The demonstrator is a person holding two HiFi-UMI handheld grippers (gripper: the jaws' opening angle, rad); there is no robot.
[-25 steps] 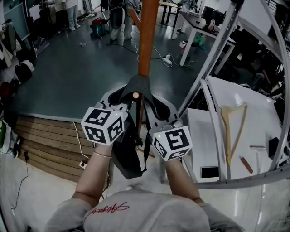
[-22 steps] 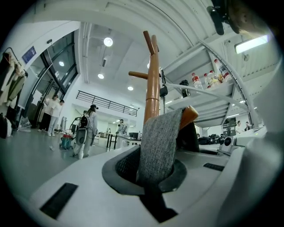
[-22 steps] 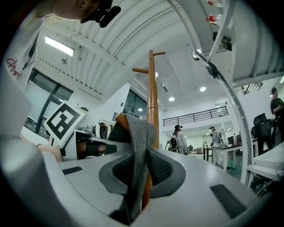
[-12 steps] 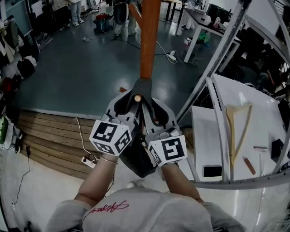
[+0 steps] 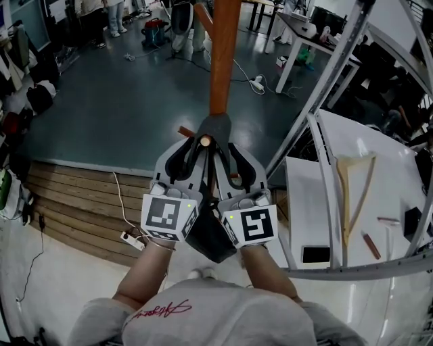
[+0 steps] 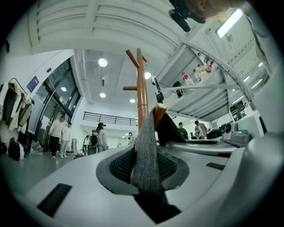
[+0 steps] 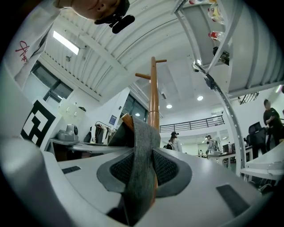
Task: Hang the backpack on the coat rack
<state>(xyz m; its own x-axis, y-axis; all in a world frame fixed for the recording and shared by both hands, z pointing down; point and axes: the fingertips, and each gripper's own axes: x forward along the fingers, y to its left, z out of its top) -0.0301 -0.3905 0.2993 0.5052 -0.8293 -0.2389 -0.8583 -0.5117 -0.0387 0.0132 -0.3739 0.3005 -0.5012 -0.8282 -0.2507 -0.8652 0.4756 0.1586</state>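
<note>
The orange wooden coat rack pole (image 5: 222, 61) rises just ahead of me. A grey backpack strap (image 5: 215, 128) is looped over a wooden peg (image 5: 203, 142), and the dark backpack body (image 5: 206, 240) hangs below between my hands. My left gripper (image 5: 186, 159) is shut on the strap (image 6: 145, 150), which fills the space between its pads below the pole (image 6: 141, 97). The jaws of my right gripper (image 5: 233, 162) have just been opening. The strap (image 7: 141, 155) still lies between them, and a sliver of orange wood shows beside it.
A slanted metal frame post (image 5: 318, 88) stands close on the right. Behind it a white table (image 5: 399, 169) carries a wooden hanger (image 5: 352, 196) and a phone (image 5: 314, 255). A wooden platform edge (image 5: 74, 196) and a power strip (image 5: 132, 238) lie on the left. People (image 5: 183, 20) stand far back.
My left gripper has moved right and down, closer to the right gripper, and has rolled so its marker cube faces up. The right hand has stayed in place.
</note>
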